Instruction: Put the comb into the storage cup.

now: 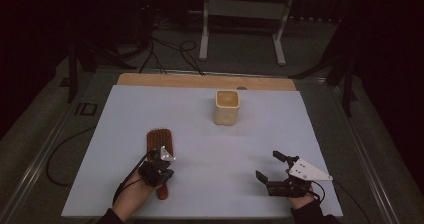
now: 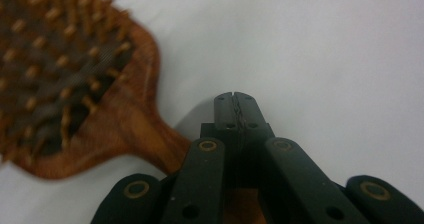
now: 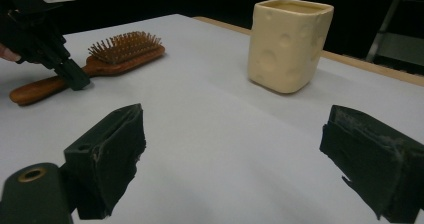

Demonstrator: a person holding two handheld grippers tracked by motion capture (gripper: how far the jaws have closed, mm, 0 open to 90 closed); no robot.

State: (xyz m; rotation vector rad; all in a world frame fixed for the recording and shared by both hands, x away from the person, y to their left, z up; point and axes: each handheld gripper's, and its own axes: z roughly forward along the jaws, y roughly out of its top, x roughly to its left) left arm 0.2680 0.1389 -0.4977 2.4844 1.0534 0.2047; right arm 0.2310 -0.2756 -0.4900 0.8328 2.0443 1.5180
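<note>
A brown wooden paddle hairbrush (image 1: 159, 146) lies bristles-up on the white bench (image 1: 210, 134); the left tool (image 2: 235, 102), jaws pressed together, hovers beside its handle; the right tool (image 1: 270, 166) rests wide apart, empty; a cream square ceramic cup (image 1: 227, 107) stands farther back.

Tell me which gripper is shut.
The left gripper, beside the brush handle: its jaws meet with nothing between them. The right gripper is wide open.

dark lab, floor cables (image 1: 165, 51), metal stand (image 1: 242, 19)
</note>
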